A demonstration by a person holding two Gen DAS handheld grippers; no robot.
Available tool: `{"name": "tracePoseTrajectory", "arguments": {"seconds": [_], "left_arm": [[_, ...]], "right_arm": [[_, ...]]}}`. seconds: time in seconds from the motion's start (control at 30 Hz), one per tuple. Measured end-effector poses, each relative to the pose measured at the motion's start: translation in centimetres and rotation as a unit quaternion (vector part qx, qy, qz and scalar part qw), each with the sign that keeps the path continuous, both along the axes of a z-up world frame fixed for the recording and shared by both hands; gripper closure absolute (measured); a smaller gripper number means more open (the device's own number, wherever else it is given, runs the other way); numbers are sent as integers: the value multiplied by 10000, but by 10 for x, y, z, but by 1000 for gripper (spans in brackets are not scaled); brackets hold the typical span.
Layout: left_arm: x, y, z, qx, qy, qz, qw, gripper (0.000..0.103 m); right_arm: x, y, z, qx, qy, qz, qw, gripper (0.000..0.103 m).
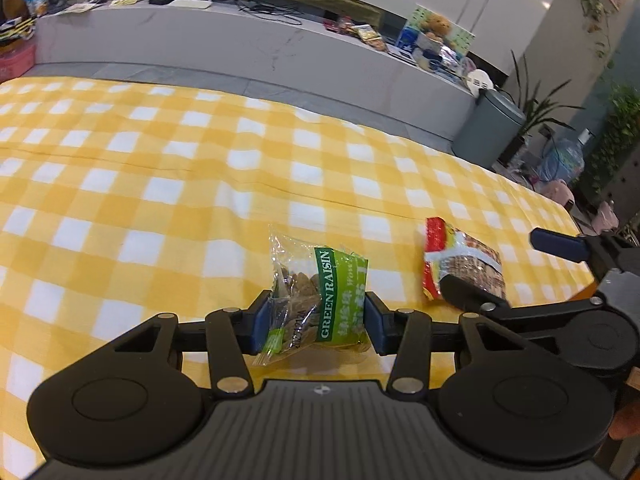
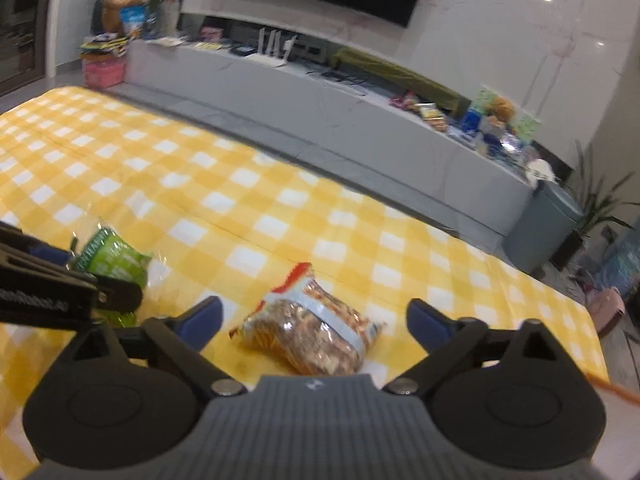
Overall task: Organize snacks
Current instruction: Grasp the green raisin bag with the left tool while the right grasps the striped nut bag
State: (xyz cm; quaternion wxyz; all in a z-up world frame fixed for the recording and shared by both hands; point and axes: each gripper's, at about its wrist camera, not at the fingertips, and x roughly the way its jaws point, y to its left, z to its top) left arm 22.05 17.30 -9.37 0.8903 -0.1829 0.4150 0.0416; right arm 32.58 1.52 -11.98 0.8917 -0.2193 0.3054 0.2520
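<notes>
Left gripper [image 1: 316, 322] clamps raisin bag [image 1: 320, 300] above the cloth [image 1: 160, 184]. Right gripper [image 2: 314, 320] gapes around cracker pack [image 2: 308, 336] lying there. Both look light, crinkly, slippery; contents crushable, so pinch mid-body.

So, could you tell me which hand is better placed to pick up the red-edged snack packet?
Right: its tongs stand open around the red-edged snack packet, while the left tongs already grip the green raisin packet.
</notes>
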Motion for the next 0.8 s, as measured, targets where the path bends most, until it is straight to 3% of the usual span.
{"name": "tracePoseTrajectory", "arguments": {"seconds": [0.17, 0.37, 0.47, 0.6, 0.8], "left_arm": [[0, 1, -4, 16, 58, 10, 10000, 49], [1, 2, -7, 14, 158, 19, 9999, 49], [1, 1, -8, 29, 175, -3, 9998, 49], [0, 2, -9, 9, 194, 12, 9998, 49], [-4, 0, -8, -15, 200, -8, 9998, 49]], "right_arm": [[16, 7, -15, -314, -114, 138, 9993, 5], [32, 4, -36, -377, 486, 117, 9980, 5], [29, 2, -39, -318, 494, 108, 9982, 7], [21, 3, -37, -260, 531, 120, 9982, 14], [6, 3, -30, -342, 502, 36, 9981, 40]]}}
